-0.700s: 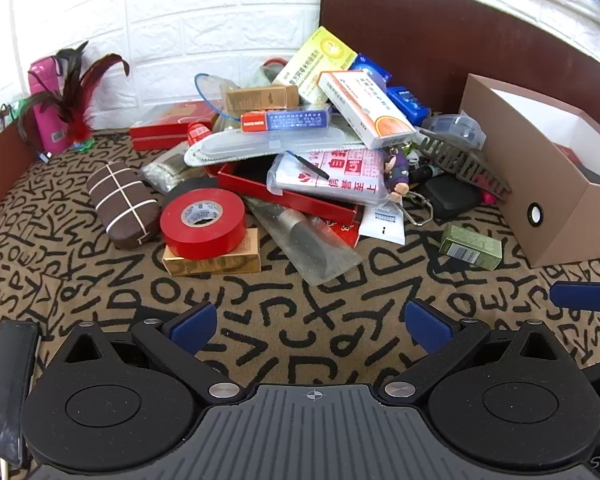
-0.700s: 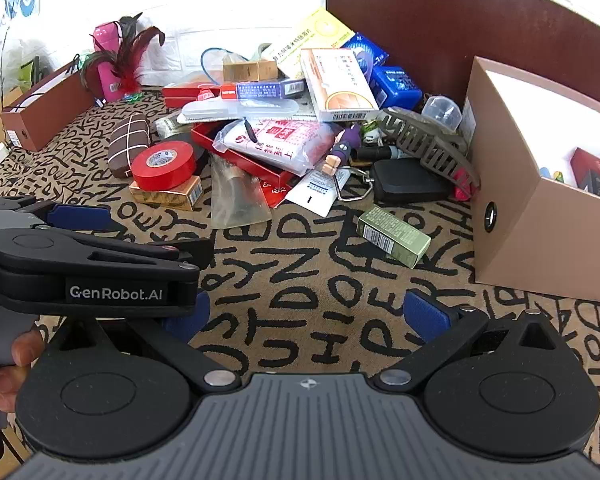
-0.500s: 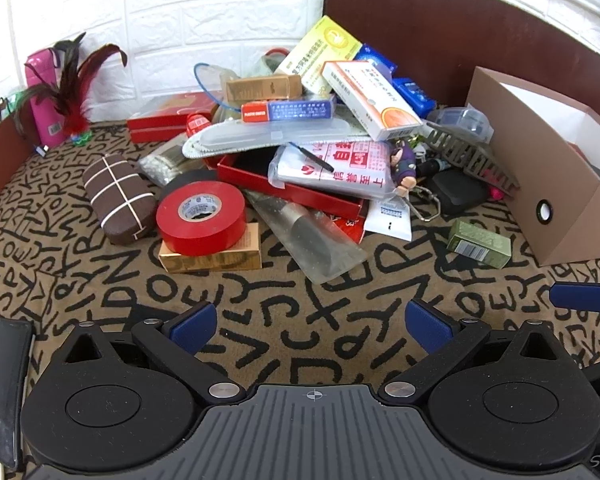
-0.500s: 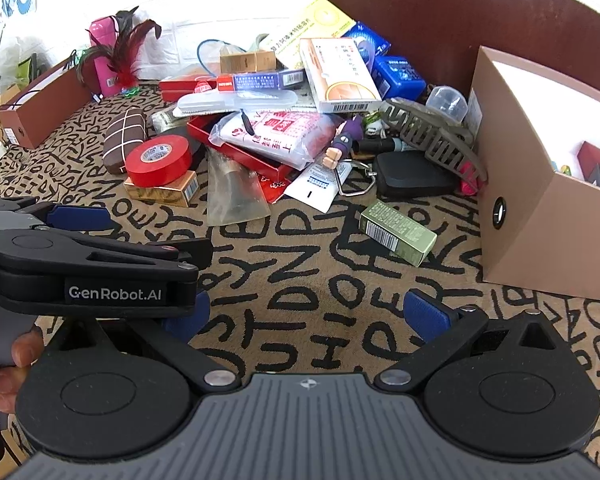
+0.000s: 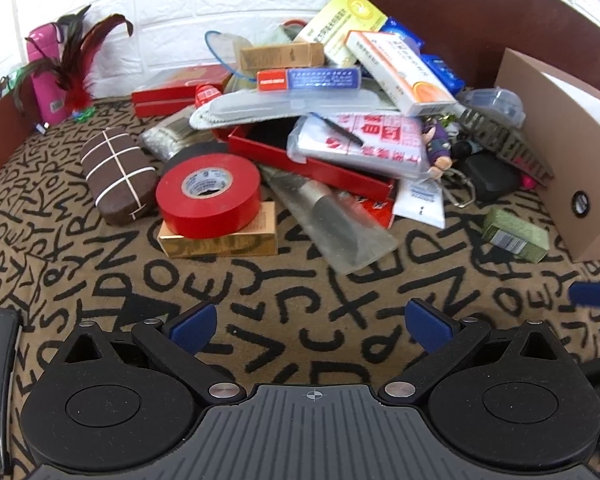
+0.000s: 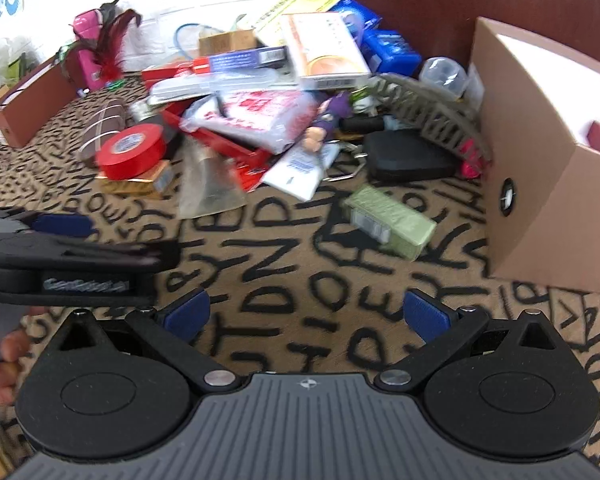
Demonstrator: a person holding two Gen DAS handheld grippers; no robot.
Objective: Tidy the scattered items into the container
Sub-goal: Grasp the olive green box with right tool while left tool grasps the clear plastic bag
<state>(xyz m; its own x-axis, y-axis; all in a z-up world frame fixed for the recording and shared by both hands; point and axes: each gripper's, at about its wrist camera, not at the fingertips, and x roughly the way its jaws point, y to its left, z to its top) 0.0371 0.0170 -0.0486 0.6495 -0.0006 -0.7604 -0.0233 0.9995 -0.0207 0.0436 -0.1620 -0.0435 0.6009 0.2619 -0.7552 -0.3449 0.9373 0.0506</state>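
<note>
L wrist view: left gripper [image 5: 312,322] is seen spread wide, nothing held betw. its blue pads, hovering over the letter-print cloth [image 5: 300,288]. Scattered pile is seen far centre. Red tape roll [image 5: 209,195] is stacked on a gold box [image 5: 220,242], w/ a brown checked case [image 5: 118,176] just left of it. A clear sleeve w/ a brush [image 5: 332,222] lies right of the tape, partly under a red tray [image 5: 312,160]. A white-red printed packet [image 5: 364,142] rests on the tray; an orange-white med box [image 5: 400,72] and a blue-red slim box [image 5: 308,79] are piled further back. A small green box [image 5: 516,234] is seen apart from the pile, near right, just beside the cardboard container [image 5: 564,168] at far right. A pink bottle w/ feathers [image 5: 60,76] stands far left.

R wrist view (motion-blurred): right gripper [image 6: 304,316] is likewise seen released and empty, over the cloth. Green box [image 6: 390,220] lies ahead, slightly right, near the container [image 6: 540,200]. A black case [image 6: 412,156] and grey comb-like clip [image 6: 432,116] are seen beyond it, clip leaning at the container wall. The left gripper's body is seen at near left, w/ fingers [image 6: 4,360] of the person's hand below it.
</note>
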